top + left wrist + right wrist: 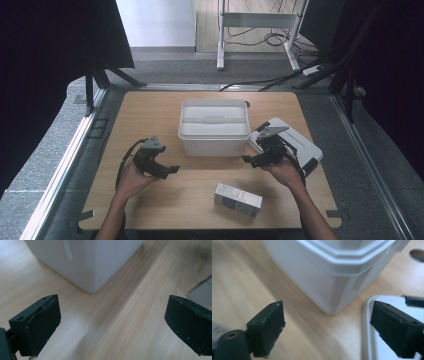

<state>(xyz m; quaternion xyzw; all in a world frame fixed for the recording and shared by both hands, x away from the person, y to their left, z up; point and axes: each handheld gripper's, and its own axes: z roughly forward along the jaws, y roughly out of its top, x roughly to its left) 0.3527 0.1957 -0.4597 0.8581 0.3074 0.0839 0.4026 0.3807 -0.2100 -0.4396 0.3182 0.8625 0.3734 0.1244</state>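
A: Where do the tools stand now?

B: The left gripper (pixel 167 170) is low over the wooden table (pixel 150 107), to the left of the white plastic box (pixel 214 126). Its jaws are wide apart, with only bare wood between them. The right gripper (pixel 251 160) is near the front right corner of the box, also with jaws apart and nothing between them.

A: And the box itself?

B: It stands in the middle of the table, open on top. The flat white lid (pixel 289 141) lies just beside it on the right, under the right hand. A small carton (pixel 238 199) lies nearer to the person, well apart from the box.

A: How will the carton handle?

B: I judge it as light, thin cardboard that dents if squeezed hard. I would grip it across the short sides, gently.

A: And the lid?

B: Stiff, smooth plastic, probably slippery. It lies flat, so one jaw must go under the rim at an edge; the middle gives no hold.
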